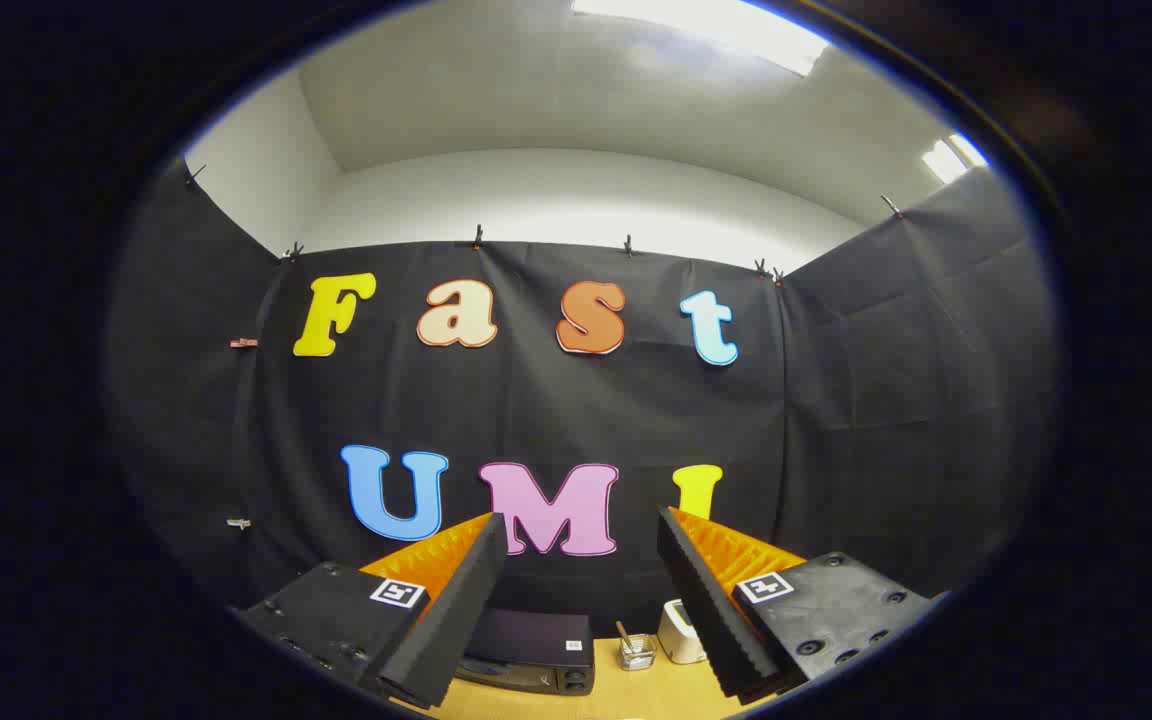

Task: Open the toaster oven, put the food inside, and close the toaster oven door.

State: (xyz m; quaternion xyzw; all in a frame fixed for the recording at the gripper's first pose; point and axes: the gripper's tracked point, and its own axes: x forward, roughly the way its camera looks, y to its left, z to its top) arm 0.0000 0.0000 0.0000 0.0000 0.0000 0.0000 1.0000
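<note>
— Two fingers (496,560) of the gripper (581,530) stand wide apart and hold nothing. Where is the toaster oven (531,655)?
— Low between them, on the wooden table (666,690), against the black cloth wall.
— Any containers?
— One small clear jar (637,652) just beside the oven, maybe with a stick inside; next to it a white box (678,632).

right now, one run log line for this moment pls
hand-held gripper: open, empty, raised | toaster oven: between fingers, beyond them, on table | door state: cannot tell | glass jar, white box: beside oven | food: unplaced
</note>
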